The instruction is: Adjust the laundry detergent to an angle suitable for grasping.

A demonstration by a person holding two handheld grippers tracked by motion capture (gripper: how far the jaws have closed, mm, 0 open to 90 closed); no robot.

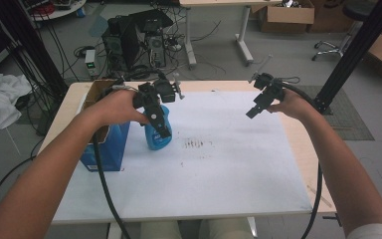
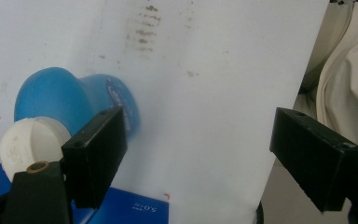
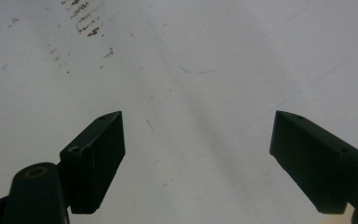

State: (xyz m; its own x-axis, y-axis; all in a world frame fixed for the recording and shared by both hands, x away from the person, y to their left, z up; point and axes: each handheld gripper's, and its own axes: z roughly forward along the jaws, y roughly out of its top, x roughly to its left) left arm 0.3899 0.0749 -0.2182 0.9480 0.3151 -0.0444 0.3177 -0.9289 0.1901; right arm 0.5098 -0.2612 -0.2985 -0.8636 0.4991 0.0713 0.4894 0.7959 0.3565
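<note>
Left gripper (image 1: 162, 127) hovered over the blue bottle (image 1: 157, 133), jaws spread wide with nothing between them; in the left gripper view the bottle (image 2: 81, 100) and its white cap (image 2: 30, 144) sat just outside the left-hand jaw, so no grip was made yet. The bottle stood at the left of the white table (image 1: 229, 169), just right of the blue box (image 1: 108, 149). Right gripper (image 1: 255, 110) was held above the far right of the table, jaws spread and empty, probably kept clear. Brown smudges (image 1: 195, 144) marked the centre.
</note>
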